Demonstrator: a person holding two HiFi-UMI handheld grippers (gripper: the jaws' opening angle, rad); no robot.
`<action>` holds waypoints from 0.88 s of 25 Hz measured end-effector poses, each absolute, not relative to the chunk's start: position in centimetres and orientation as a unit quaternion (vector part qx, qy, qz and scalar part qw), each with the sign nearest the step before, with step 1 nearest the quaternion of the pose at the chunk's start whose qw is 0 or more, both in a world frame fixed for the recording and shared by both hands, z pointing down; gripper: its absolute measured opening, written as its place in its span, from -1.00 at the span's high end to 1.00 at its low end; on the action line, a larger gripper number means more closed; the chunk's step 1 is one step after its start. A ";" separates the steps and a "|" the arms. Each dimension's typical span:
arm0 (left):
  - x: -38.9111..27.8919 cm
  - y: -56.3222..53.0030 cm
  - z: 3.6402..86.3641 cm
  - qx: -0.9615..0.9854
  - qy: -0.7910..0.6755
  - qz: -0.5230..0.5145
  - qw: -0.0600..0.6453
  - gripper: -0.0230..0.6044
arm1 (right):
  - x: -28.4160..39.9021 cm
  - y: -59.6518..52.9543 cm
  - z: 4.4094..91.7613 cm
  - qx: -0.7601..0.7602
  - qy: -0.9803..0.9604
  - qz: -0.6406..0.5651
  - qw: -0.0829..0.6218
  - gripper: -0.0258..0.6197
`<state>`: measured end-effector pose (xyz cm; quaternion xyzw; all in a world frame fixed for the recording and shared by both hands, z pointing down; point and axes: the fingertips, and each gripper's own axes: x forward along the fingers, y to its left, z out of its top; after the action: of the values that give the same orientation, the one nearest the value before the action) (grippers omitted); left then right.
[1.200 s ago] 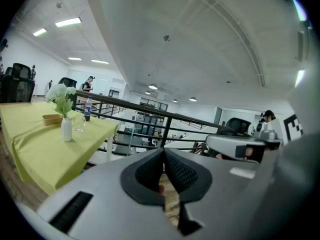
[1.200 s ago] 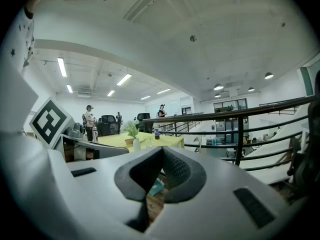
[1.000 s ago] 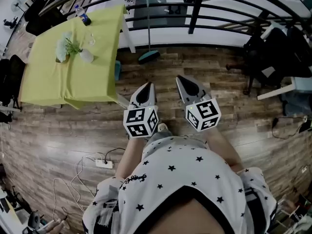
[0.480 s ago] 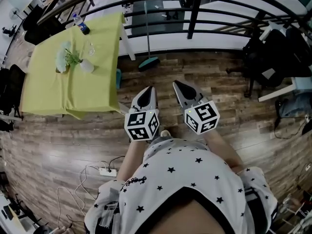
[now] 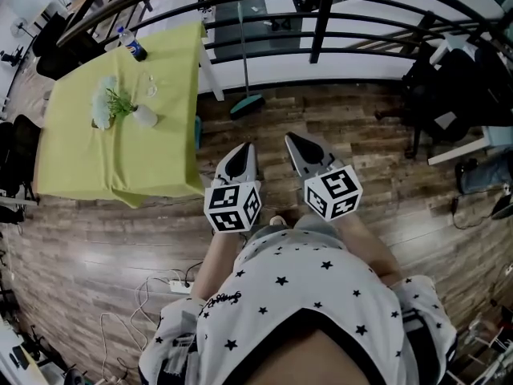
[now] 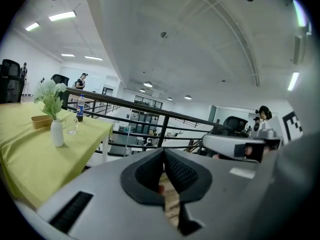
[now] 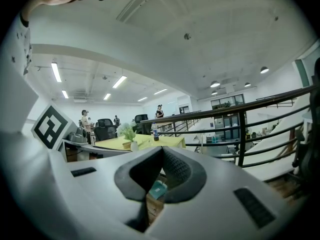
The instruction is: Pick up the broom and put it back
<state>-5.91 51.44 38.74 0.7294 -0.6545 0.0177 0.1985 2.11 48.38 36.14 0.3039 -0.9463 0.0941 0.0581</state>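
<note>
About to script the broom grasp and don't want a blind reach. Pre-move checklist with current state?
1. Broom found: ok. The broom stands against the railing, head on the floor.
2. Grippers free: ok. The left gripper and right gripper hold nothing.
3. Jaws open for a grasp: not ok. Both pairs are together.
4. Broom within reach: not ok. It stands ahead of both grippers, apart from them.
5. Route: ok. Only bare wood floor lies between; the table is off to the left.
</note>
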 end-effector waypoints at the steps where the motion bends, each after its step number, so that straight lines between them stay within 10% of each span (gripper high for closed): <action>1: -6.2 51.4 38.8 0.729 -0.655 0.018 0.200 0.89 | 2.0 48.3 36.1 0.305 -0.946 0.095 0.058 0.94; 22: -10.2 44.2 40.3 0.711 -0.670 0.019 0.213 0.89 | -2.6 39.8 36.4 0.273 -0.955 0.103 0.049 0.94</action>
<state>-10.21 44.21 40.30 0.7107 -0.6702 0.0187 0.2131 -2.56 39.84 36.44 0.2732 -0.9552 0.1027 0.0492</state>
